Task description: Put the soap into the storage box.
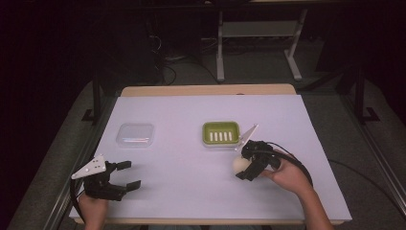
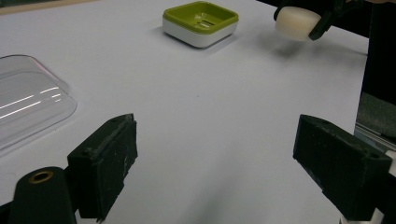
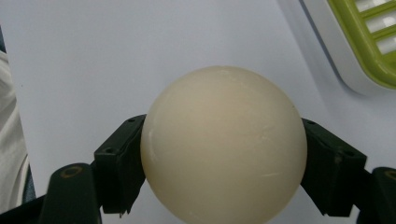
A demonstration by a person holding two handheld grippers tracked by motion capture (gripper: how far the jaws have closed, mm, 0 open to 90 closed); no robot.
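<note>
While the left hand-held gripper (image 1: 128,175) gapes, the right hand-held gripper (image 1: 245,166) pinches unmarked cream soap (image 1: 240,164).

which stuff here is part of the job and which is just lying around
In the job:
- round cream soap, clamped in the right hand-held gripper
- green soap dish, right beside it

Lying about:
- clear plastic lid, untouched
- left hand-held gripper, open and idle

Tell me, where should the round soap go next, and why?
Probably a short carry forward to the green soap dish, then down onto its slats. The right tool already grips the cream soap off the table, and the dish sits open just beyond it. The left tool waits open, away from it.
</note>
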